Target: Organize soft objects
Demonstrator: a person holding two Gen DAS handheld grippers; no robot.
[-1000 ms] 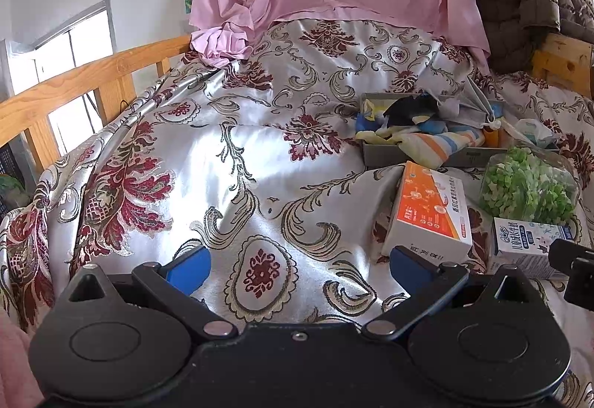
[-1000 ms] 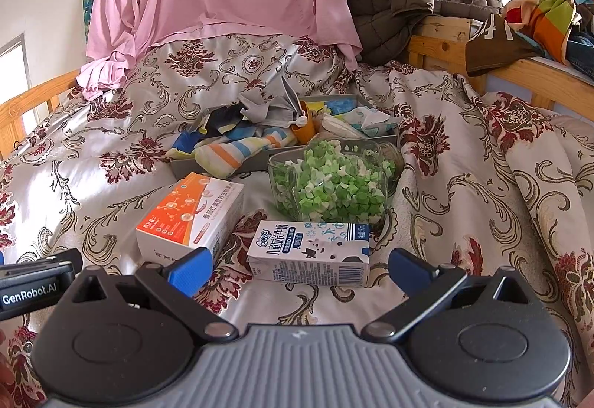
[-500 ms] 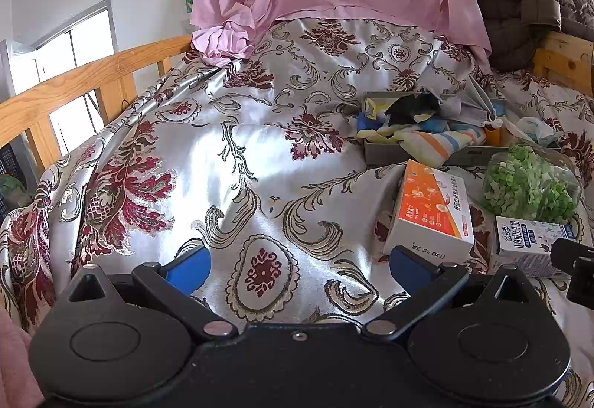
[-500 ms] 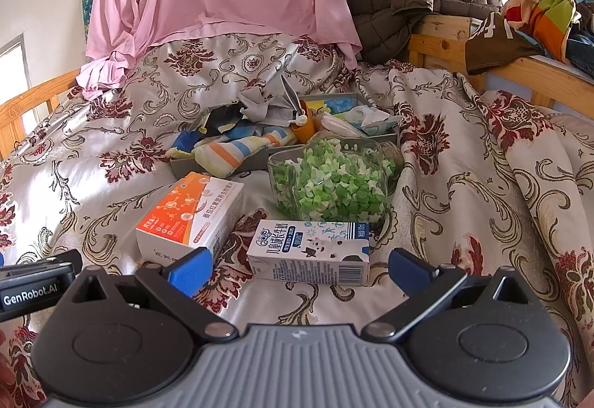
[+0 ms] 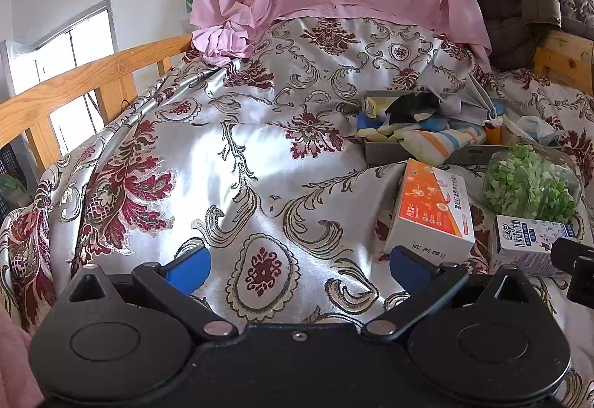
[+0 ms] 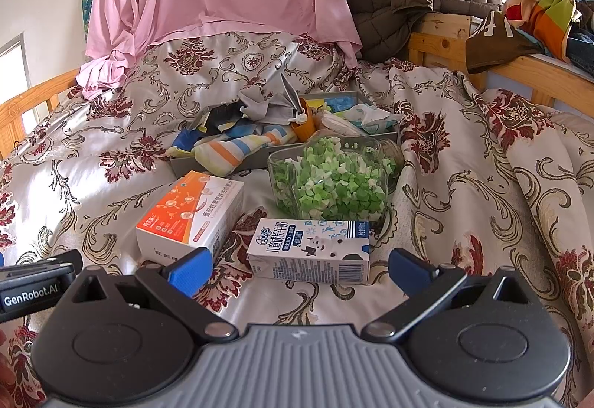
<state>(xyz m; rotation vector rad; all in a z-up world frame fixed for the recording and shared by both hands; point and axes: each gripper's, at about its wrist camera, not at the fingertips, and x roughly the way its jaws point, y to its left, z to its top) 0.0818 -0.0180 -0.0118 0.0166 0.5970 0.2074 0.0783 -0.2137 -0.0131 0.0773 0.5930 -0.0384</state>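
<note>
On the bed, in the left wrist view, the left gripper [image 5: 297, 265] hangs over bare patterned bedspread [image 5: 230, 163], its blue fingers spread wide, holding nothing and touching nothing; the cloth beneath them carries no item. To its right lie an orange-and-white box [image 5: 432, 209], a milk carton [image 5: 531, 241] and a clear jar of green paper stars [image 5: 531, 185], with a grey tray [image 5: 386, 153] behind them heaped with socks and rags [image 5: 427, 133]. In the right wrist view, the right gripper [image 6: 297, 268] faces that same group, fingers equally wide and empty, the milk carton [image 6: 312, 252] lying just ahead between the finger lines but not touched. The box [image 6: 191, 211] sits to the left of it, the jar [image 6: 334, 181] behind it, and the tray [image 6: 237, 165] beyond holds the soft goods: a striped sock [image 6: 237, 146] drooping over the near wall and a grey cloth [image 6: 271, 105] bunched on top. Judged step: reach for a soft piece, nothing yet taken. To do it well, the right gripper should pass over the carton and jar rather than push through them, come down on the overhanging sock, pinch a full fold rather than a loose edge, and lift clear so that neighbouring cloth is not dragged out with it
</note>
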